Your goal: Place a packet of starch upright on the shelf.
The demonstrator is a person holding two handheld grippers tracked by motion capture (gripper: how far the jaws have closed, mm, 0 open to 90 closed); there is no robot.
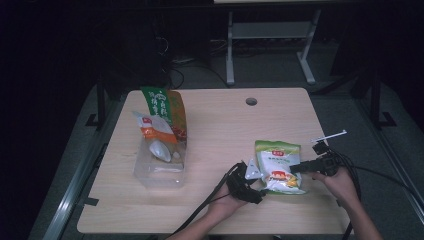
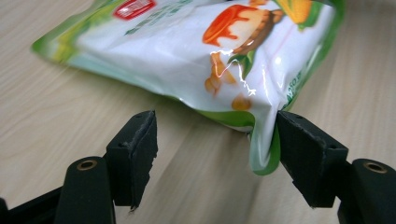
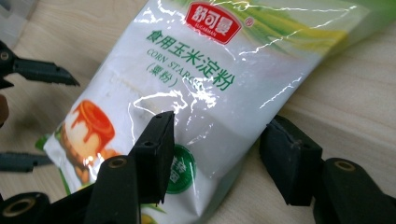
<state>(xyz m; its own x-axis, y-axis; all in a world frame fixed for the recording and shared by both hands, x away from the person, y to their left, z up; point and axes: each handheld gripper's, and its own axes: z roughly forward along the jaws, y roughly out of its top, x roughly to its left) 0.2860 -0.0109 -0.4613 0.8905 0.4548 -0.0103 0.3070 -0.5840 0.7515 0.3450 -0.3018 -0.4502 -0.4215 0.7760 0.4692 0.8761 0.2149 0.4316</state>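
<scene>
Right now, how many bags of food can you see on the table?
3. One corn starch bag lies flat near the front, between the two tongs. Two more stand in the clear plastic bin on the left: a tall green bag and a white bag before it. Others may be hidden.

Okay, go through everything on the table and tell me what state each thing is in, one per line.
Corn starch bag: flat on the table, sealed.
Clear bin: upright, open-topped, holding two bags.
Green bag: standing in the bin.
Left gripper: open, at the starch bag's corner.
Right gripper: open, astride the starch bag's edge.
</scene>
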